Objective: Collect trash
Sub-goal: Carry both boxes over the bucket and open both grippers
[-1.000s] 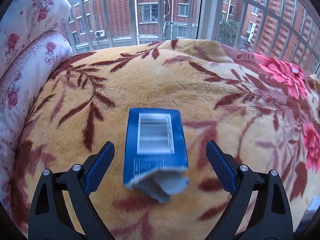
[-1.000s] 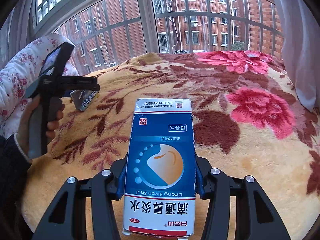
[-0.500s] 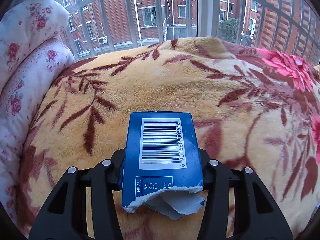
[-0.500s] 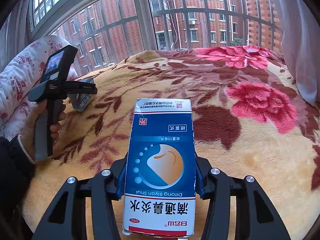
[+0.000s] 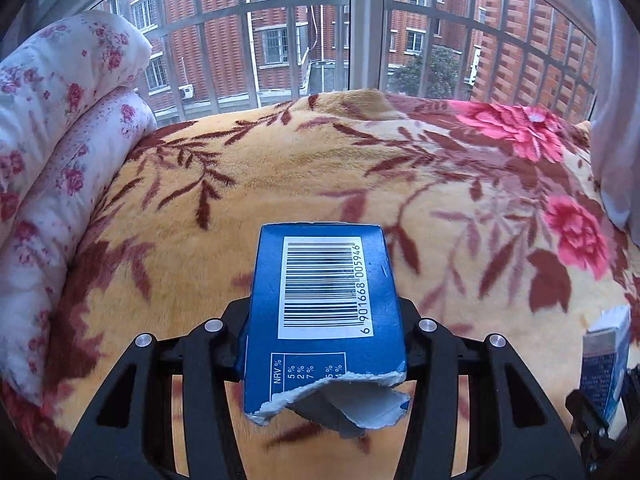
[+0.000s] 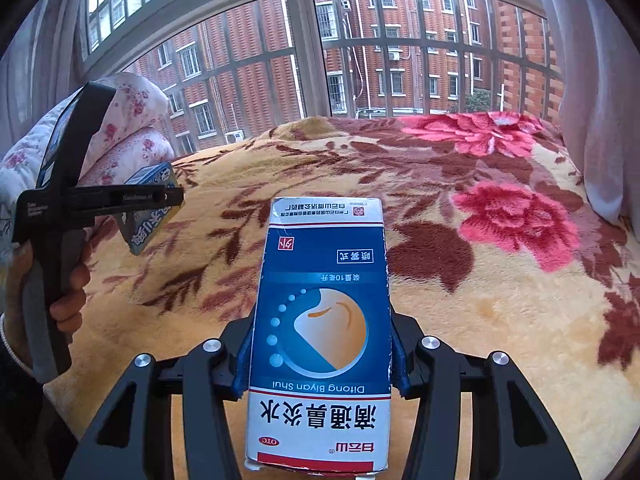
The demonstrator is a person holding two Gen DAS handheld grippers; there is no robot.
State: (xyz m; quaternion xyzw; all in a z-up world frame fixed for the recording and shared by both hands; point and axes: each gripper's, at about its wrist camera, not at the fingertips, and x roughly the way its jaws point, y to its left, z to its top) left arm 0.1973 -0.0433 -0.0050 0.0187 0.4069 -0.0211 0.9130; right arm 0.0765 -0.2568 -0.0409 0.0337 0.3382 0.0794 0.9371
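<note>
Blue pads, left tongs (image 5: 322,334): clamped on the torn carton (image 5: 322,312), 6 o'clock.
Right tongs (image 6: 320,354): clamped on the medicine box (image 6: 320,332), 6 o'clock.
Blanket (image 5: 280,184): 12 o'clock, beneath both.
Technique: hold both grips firm; carry level to the bin.

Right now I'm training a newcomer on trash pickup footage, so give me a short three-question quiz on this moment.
1. True or false: the left gripper is shut on a torn blue carton showing a barcode.
2. What does the right gripper hold? A) a bottle B) a blue and white medicine box C) nothing
3. Fill in: both items are held above a floral ____.

Key: 1 true; 2 B; 3 blanket.
</note>
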